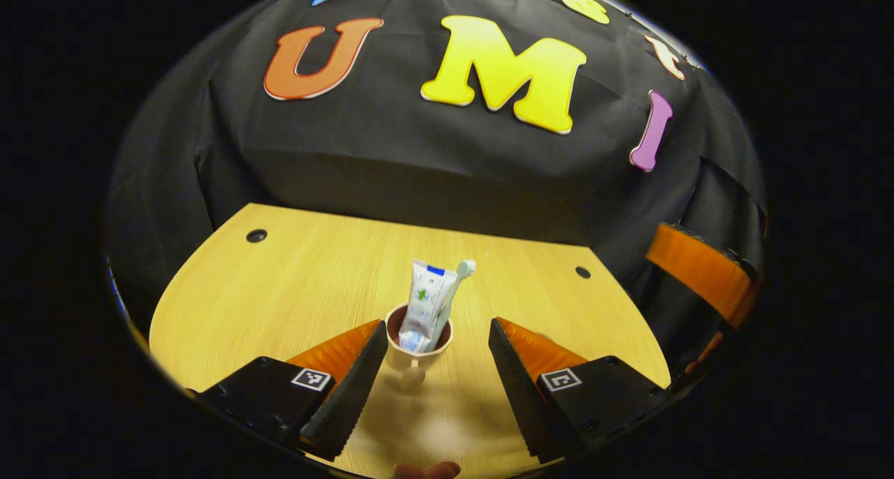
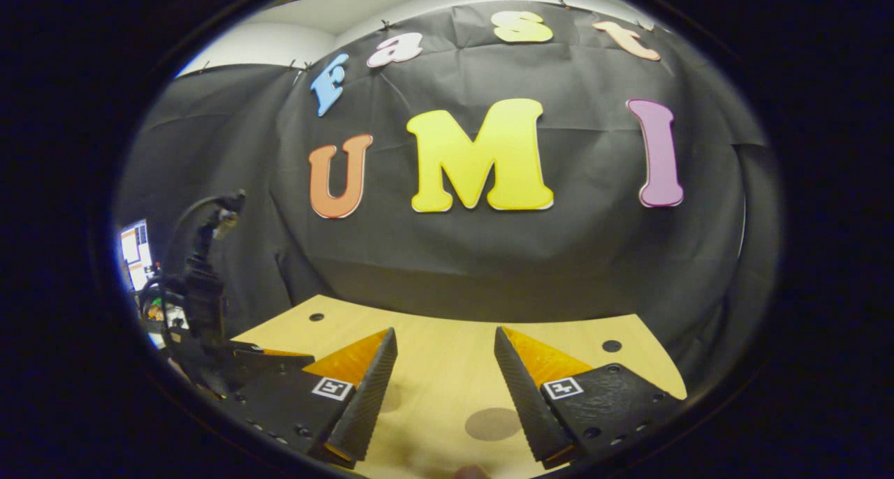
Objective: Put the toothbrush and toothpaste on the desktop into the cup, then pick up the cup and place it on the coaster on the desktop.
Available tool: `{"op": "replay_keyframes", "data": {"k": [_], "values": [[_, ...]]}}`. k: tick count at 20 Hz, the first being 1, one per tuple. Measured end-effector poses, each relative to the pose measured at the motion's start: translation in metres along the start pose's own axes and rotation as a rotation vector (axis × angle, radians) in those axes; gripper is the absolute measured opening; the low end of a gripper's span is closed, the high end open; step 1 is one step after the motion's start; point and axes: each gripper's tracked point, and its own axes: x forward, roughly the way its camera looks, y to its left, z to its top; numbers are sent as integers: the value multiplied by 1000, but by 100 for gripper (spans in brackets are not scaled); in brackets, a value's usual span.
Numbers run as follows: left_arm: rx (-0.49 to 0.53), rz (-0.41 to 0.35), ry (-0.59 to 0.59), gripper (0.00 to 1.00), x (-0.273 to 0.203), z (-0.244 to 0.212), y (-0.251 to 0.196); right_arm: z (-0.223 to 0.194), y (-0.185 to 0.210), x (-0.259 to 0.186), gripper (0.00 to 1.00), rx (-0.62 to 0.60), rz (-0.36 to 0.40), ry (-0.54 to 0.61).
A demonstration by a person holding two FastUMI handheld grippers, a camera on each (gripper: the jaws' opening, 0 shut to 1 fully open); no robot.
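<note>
Hovering: my left gripper (image 1: 436,339) hangs with its fingers spread wide, the cup (image 1: 419,346) standing between them, untouched by either.
Left gripper view: the cup stands on the desktop (image 1: 314,283) with the toothpaste (image 1: 424,301) and toothbrush (image 1: 454,294) upright inside, the brush head leaning right above the tube.
Right gripper view: my right gripper (image 2: 445,367) is spread too, grasping nothing; a round dark coaster (image 2: 493,424) lies on the wood low between its fingers, nearer the right one.
Surface: pale wood grain, with dark round holes near the far corners.
Room: black cloth behind; a cabled stand (image 2: 202,283) at far left.
Cup look: light outside, dark brown inside.
</note>
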Motion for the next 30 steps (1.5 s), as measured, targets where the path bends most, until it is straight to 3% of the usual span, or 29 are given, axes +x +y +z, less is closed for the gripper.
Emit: {"op": "replay_keyframes", "data": {"k": [4,9,14,18,19,20,21,22,27,30], "values": [[7,32,175,93,10,-30,7,-10,-31,-22,91,15,-44,37],[-29,10,415,93,35,-74,10,-26,-63,-28,89,55,-84,90],[-13,13,517,91,52,-88,15,-35,-86,-25,92,89,-110,124],[-66,18,598,87,62,-99,21,-35,-105,-17,92,114,-125,139],[-55,23,608,92,64,-100,26,-35,-108,-15,92,118,-128,143],[-47,27,623,85,64,-103,27,-36,-109,-14,92,121,-131,149],[-42,28,640,84,64,-103,28,-35,-108,-13,89,125,-131,154],[-32,31,654,82,64,-103,30,-35,-107,-12,94,127,-129,159],[13,50,705,71,65,-102,40,-37,-99,-13,94,144,-102,175],[34,64,715,53,68,-99,46,-43,-97,-12,94,169,-101,199]]}}
